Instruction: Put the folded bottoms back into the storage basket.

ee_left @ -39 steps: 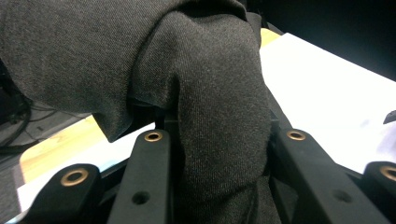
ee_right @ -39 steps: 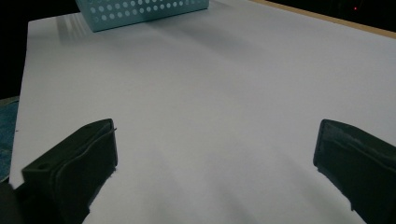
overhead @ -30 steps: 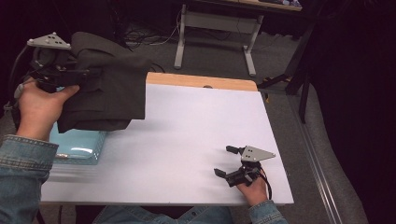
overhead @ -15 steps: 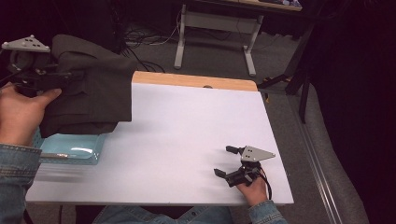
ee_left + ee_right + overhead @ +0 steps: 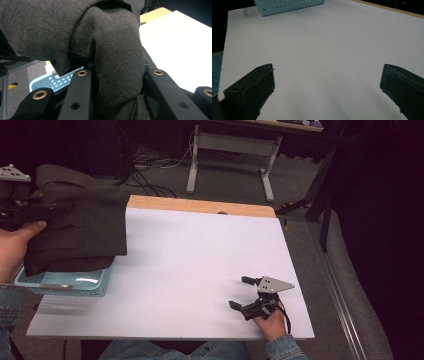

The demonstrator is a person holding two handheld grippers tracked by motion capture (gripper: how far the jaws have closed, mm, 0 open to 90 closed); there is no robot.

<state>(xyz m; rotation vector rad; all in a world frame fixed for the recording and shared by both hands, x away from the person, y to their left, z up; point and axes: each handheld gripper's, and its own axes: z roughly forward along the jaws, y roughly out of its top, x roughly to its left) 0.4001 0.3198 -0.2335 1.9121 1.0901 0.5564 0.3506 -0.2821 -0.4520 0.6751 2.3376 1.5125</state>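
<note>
The left gripper (image 5: 30, 210) has its jaws clamped on a dark grey folded cloth garment (image 5: 110, 57) above a light blue perforated plastic basket (image 5: 65, 284); the right gripper (image 5: 245, 295) rests on the white desk (image 5: 200, 260), jaws apart.

Lab or workroom: white worktable (image 5: 200, 265), desk frame (image 5: 232, 142), loose floor cables (image 5: 150, 157).

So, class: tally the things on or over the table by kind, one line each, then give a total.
Dark cloth: 1
Blue basket: 1
Grippers: 2, left and right
Total: 4
</note>
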